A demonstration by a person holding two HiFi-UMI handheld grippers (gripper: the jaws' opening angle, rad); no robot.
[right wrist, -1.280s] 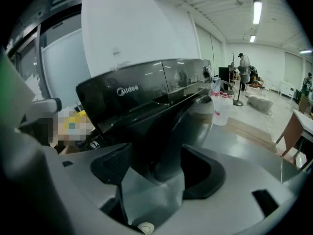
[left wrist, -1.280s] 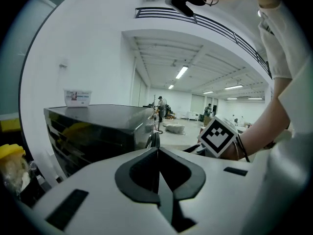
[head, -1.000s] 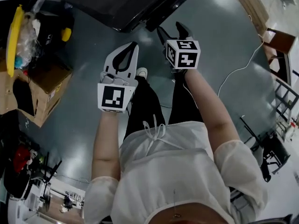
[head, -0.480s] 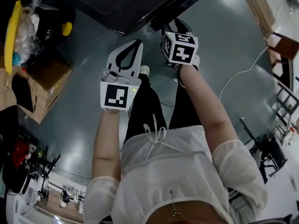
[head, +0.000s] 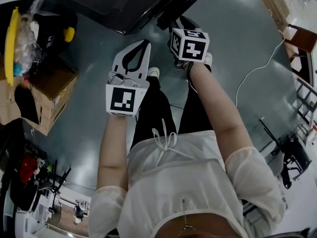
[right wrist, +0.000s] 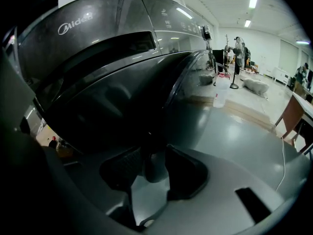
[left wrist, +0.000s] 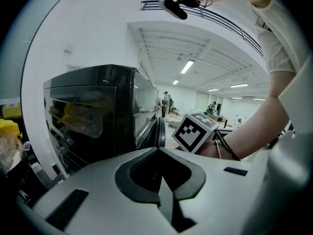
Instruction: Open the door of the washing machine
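Observation:
The dark washing machine (head: 124,4) fills the top of the head view, and its round glass door (right wrist: 195,97) bulges toward the right gripper view. My right gripper (head: 174,25) reaches to the door's edge. Its jaws are closing, and the dark door handle (right wrist: 154,166) stands between the pads (right wrist: 185,173), touching both. My left gripper (head: 143,44) hovers beside it to the left, shut with nothing in it. In the left gripper view its tips (left wrist: 157,150) meet in front of the machine's side (left wrist: 93,111).
A cardboard box (head: 47,95) and a yellow item (head: 11,43) sit on the floor at the left. A white cable (head: 252,71) runs across the grey floor on the right, near a dark chair (head: 292,157). The person's legs (head: 153,113) are below the grippers.
The right gripper has sunk toward the door's edge and its jaws have narrowed round the handle. The left gripper has stayed about where it was.

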